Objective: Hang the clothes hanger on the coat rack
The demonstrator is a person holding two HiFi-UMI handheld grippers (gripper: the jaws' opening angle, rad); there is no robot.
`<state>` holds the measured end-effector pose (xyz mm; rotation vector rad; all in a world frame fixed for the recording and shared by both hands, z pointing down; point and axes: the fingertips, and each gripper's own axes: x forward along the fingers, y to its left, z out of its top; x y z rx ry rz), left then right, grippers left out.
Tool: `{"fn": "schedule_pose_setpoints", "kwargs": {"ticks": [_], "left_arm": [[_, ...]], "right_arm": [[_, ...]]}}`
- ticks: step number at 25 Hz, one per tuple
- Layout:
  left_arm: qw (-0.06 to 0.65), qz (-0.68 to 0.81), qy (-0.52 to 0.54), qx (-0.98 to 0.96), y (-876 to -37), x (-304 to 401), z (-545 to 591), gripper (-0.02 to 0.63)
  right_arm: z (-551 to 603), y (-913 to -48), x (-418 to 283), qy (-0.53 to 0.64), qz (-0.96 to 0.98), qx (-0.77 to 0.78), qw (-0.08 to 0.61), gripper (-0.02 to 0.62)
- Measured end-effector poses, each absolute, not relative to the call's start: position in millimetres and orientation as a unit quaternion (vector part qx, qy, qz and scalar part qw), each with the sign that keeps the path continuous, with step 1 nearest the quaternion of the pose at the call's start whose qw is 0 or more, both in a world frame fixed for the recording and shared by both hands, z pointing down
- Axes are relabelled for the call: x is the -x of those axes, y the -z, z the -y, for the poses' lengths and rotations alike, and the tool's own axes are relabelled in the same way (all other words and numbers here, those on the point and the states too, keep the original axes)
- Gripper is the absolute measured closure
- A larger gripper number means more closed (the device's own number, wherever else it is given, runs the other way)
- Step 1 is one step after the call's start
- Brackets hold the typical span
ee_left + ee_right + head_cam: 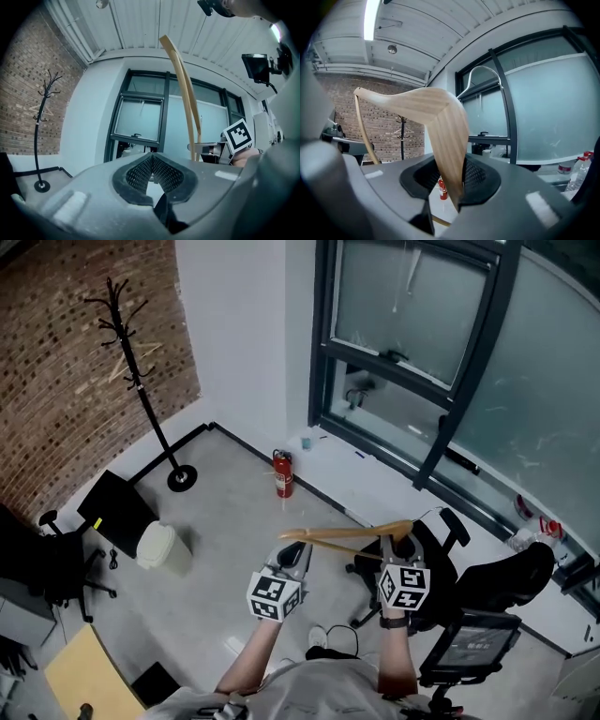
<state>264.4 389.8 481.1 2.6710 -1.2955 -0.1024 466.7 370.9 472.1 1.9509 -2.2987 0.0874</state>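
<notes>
A wooden clothes hanger (347,538) lies level in front of me, and my right gripper (392,547) is shut on one of its arms. In the right gripper view the wood (440,122) stands clamped between the pads, and its metal hook (480,70) curves up behind. My left gripper (292,557) hangs beside it on the left, shut and empty (152,159); the hanger (185,93) rises to its right. The black coat rack (141,381) stands far off by the brick wall, with another pale hanger (129,362) on it. The rack also shows in both gripper views (41,122) (402,136).
A red fire extinguisher (283,474) stands by the white wall. A white bin (164,547) and a black panel (117,507) sit on the floor near the rack's base (181,478). Black office chairs (427,568) crowd my right, and another chair (56,559) is at the left.
</notes>
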Motion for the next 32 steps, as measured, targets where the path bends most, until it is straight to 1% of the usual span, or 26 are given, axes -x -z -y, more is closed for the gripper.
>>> {"fn": "schedule_pose_setpoints", "kwargs": {"ticks": [7, 12, 17, 22, 25, 29, 32], "left_arm": [[0.065, 0.440, 0.030, -0.895, -471, -271, -329, 0.604], [0.059, 0.437, 0.029, -0.897, -470, -289, -281, 0.604], [0.069, 0.429, 0.023, -0.900, -480, -319, -256, 0.604], [0.078, 0.415, 0.002, -0.907, -491, -330, -228, 0.604], [0.083, 0.408, 0.004, -0.909, -497, -330, -200, 0.604], [0.099, 0.395, 0.010, -0.913, -514, -334, -152, 0.604], [0.098, 0.378, 0.022, -0.920, -508, -343, -111, 0.604]], "right_arm": [[-306, -463, -456, -0.014, 0.779, -0.626, 0.043, 0.486], [-265, -464, -460, -0.012, 0.787, -0.616, 0.036, 0.486], [-241, -480, -485, -0.019, 0.790, -0.610, 0.047, 0.486], [-206, -502, -501, -0.061, 0.773, -0.630, 0.048, 0.486], [-184, -508, -504, -0.063, 0.765, -0.638, 0.052, 0.486], [-151, -522, -506, -0.065, 0.754, -0.650, 0.075, 0.485], [-118, -515, -515, -0.060, 0.743, -0.662, 0.077, 0.486]]}}
